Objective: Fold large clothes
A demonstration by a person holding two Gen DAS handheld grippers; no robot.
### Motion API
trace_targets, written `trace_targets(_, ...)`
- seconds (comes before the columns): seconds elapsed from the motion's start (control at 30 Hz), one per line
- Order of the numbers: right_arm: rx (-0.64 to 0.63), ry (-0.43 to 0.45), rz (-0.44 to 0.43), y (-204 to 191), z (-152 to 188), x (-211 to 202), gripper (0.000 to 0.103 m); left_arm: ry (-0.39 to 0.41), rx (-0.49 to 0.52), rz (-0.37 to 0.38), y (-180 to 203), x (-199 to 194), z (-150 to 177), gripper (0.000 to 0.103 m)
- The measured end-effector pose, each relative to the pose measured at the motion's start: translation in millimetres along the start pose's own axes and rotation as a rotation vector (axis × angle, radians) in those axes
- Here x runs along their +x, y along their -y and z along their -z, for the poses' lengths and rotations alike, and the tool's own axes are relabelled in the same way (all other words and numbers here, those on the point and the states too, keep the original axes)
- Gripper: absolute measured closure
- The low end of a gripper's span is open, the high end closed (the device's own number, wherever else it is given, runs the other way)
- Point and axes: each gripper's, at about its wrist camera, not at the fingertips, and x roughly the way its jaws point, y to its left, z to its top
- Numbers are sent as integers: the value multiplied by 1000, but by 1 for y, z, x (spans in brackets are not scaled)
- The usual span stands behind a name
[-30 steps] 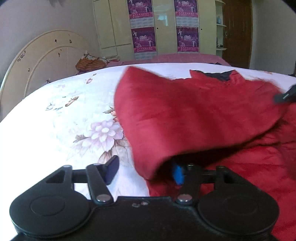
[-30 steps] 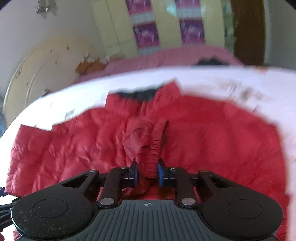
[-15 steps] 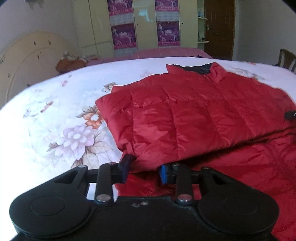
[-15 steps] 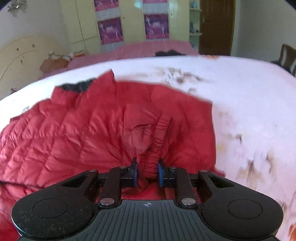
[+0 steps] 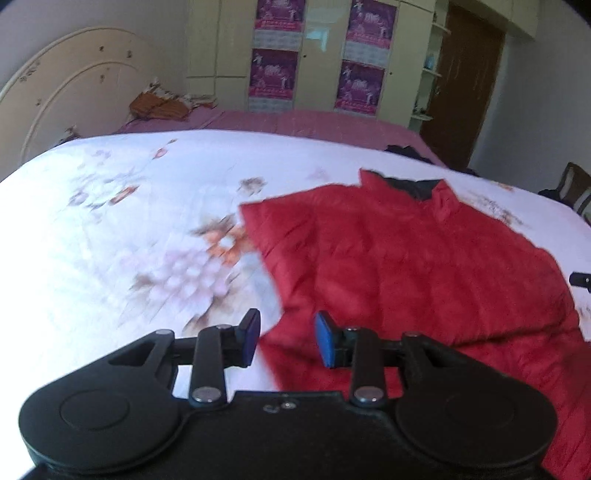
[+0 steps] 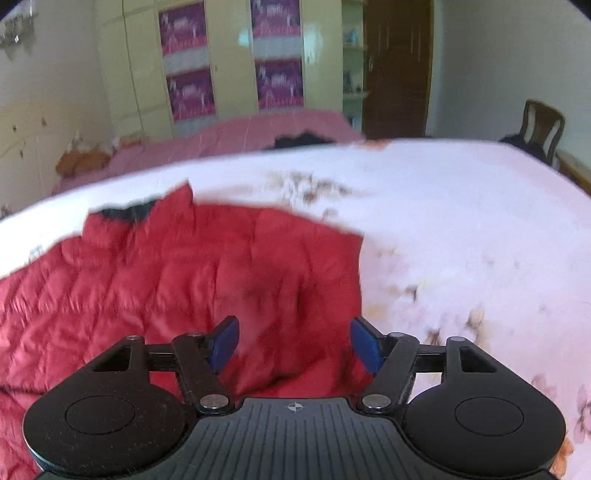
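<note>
The red down jacket (image 5: 424,266) lies on the flowered bed (image 5: 110,229), both sides folded in. The right tool (image 6: 293,345) is opening, nothing between; the left tool (image 5: 284,338) stands apart, empty. The slippery padded fabric may spring open again.

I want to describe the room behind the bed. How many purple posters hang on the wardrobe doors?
4. Upper left poster, lower left poster, upper right poster, lower right poster, in two columns on the cream wardrobe. The top edge crops the upper pair; more may be hidden.
</note>
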Motion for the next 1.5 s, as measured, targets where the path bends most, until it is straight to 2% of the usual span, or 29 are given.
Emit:
trace_targets(0.07, -28, 15, -18, -9, -7, 3, 37, 6, 17, 9, 10, 17, -10, 70)
trace_targets(0.2, -91, -15, -69, -38, -10, 27, 37, 1, 44, 9, 26, 49, -22, 70)
trace_targets(0.3, -128, -24, -72, -53, -10, 48, 37, 2, 65, -9, 33, 68, -25, 70)
trace_targets(0.43, -193, -69, -10, -56, -1, 84, 37, -24, 54, -27, 32, 91, -24, 68)
trace_targets(0.53, -174, -100, -30, -45, 7, 99, 37, -38, 10, -11, 26, 97, -24, 68)
trace_targets(0.63, -191, -109, -18, -46, 4, 97, 37, -49, 9, -21, 27, 96, -27, 69)
trace_targets(0.73, -199, -44, -14, -49, 2, 86, 37, -41, 20, -36, 30, 95, -28, 68)
trace_targets(0.77, -229, -76, 2, -49, 6, 96, 37, -46, 23, -38, 30, 98, -28, 68)
trace_targets(0.8, -216, -89, -16, -44, 7, 101, 37, -47, 21, -38, 30, 99, -28, 68)
trace_targets(0.93, -198, -108, -27, -39, 0, 101, 37, -62, 20, -58, 34, 97, -31, 68)
trace_targets(1.1, -162, -78, -63, -37, -7, 78, 37, -52, 29, -81, 38, 85, -32, 69)
trace_targets(1.5, -196, -41, -119, -43, 7, 29, 37, -8, 47, -7, 65, 40, -18, 66)
